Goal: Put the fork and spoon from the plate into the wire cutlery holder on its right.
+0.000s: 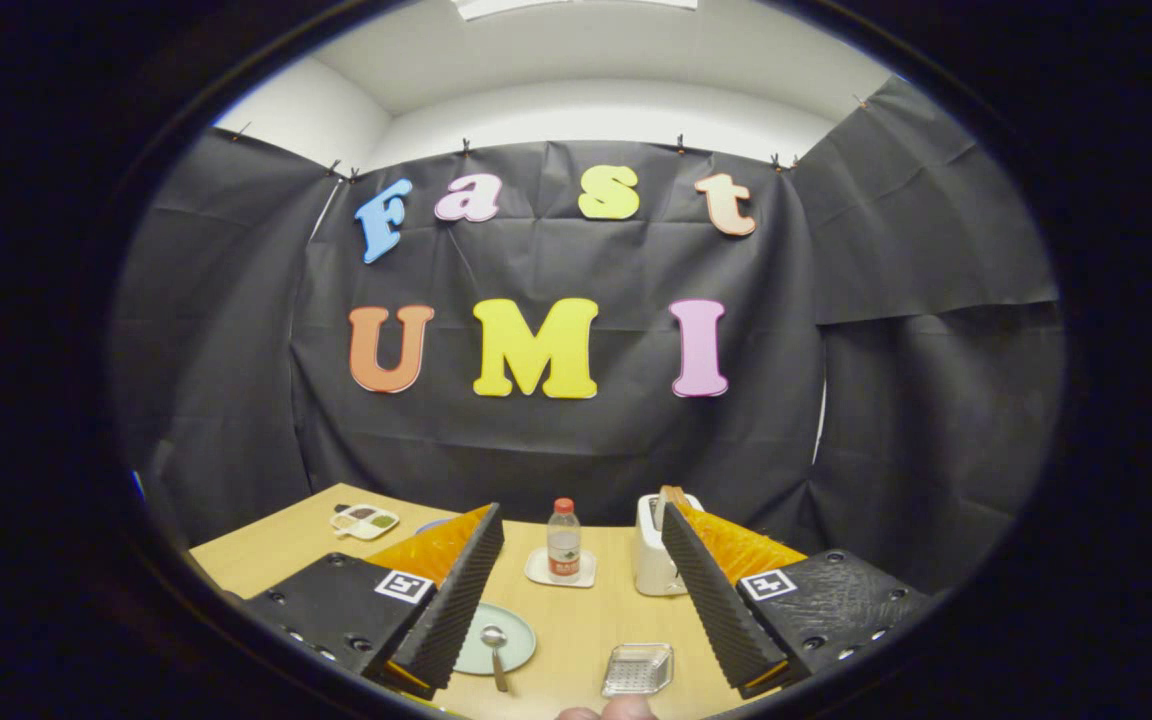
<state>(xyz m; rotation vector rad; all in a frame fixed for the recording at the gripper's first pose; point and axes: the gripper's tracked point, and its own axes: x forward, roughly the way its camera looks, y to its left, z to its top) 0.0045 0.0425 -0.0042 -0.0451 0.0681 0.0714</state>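
Near the table's (576, 620) front edge, a metal spoon (496, 645) lies on the pale green round plate (516, 625); the fork cannot be made out. The small wire cutlery holder (638, 669) looks empty, so nothing seems done yet. The gripper (581, 590) hangs wide, holding nothing

Metal spoon (496, 650) lying on pale green plate (516, 625), handle toward camera; wire cutlery holder (638, 670) just right.
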